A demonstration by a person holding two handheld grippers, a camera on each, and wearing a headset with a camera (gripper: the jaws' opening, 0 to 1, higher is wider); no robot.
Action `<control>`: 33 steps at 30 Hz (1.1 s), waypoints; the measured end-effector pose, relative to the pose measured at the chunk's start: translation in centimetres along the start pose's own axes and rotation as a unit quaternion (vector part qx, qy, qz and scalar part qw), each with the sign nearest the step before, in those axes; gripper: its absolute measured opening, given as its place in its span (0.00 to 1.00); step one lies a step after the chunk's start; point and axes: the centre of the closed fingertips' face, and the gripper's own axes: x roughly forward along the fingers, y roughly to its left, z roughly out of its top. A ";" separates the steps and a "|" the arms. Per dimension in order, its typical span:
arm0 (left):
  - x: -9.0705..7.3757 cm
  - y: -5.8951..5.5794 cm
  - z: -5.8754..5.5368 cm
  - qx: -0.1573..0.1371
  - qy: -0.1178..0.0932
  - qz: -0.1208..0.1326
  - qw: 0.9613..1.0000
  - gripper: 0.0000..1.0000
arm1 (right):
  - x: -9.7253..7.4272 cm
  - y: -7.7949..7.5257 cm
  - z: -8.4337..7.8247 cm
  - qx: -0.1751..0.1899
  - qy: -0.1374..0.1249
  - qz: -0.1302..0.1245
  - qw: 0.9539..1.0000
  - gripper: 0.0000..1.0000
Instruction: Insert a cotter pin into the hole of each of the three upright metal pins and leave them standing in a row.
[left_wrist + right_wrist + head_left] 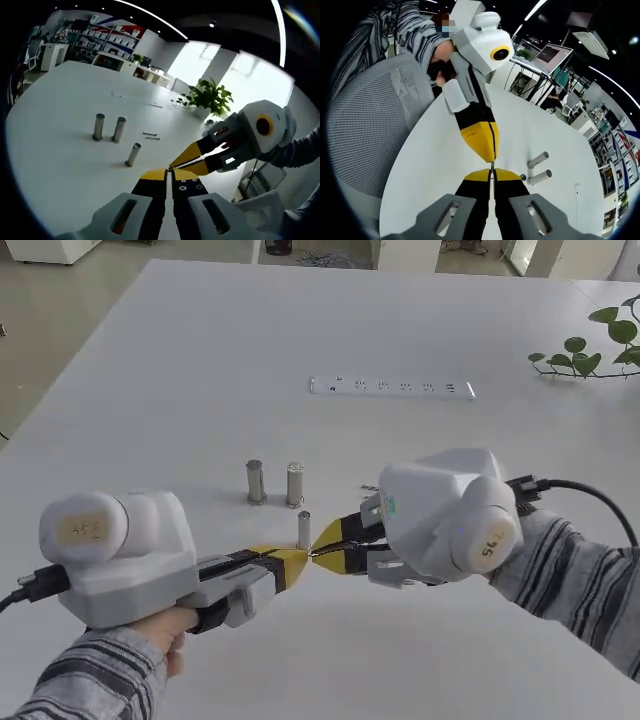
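So far nothing looks finished. Three metal pins stand upright on the white surface [150, 390]: the left back pin [256, 481] and right back pin [295, 485] close side by side, and the near pin [304, 529] apart from them, out of line. I see no cotter pin through any of them, though their holes are too small to read.

The left gripper [298, 557] and right gripper [323, 548] meet tip to tip just in front of the near pin. Each has its jaws closed together. A thin sliver sits where the tips meet, which I take for a cotter pin [313, 556]; I cannot tell which gripper has hold of it. By my reading all three insertions are left to do, and so is lining up the near pin with the other two.

The left gripper view shows two loose cotter pins [149, 135] lying on the surface beyond the near pin, which in the head view are a faint speck at best. The head view adds a power strip [390, 387] and plant leaves [590, 350] farther off. The right gripper view looks back along the left gripper to the person's hand [439, 62] on it and a mesh chair back [365, 130]
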 end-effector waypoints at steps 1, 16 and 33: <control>0.0 0.0 0.0 -0.001 0.001 0.000 1.000 0.00 | 0.0 0.0 0.0 0.000 0.000 0.000 1.000 0.00; 0.2 -0.2 0.0 -0.018 -0.007 -0.002 1.000 0.00 | 0.0 0.1 0.1 0.005 -0.002 -0.002 1.000 0.00; -0.7 0.1 -0.7 0.055 0.010 -0.018 0.998 0.00 | -0.3 1.0 0.4 0.201 -0.068 0.031 0.977 0.03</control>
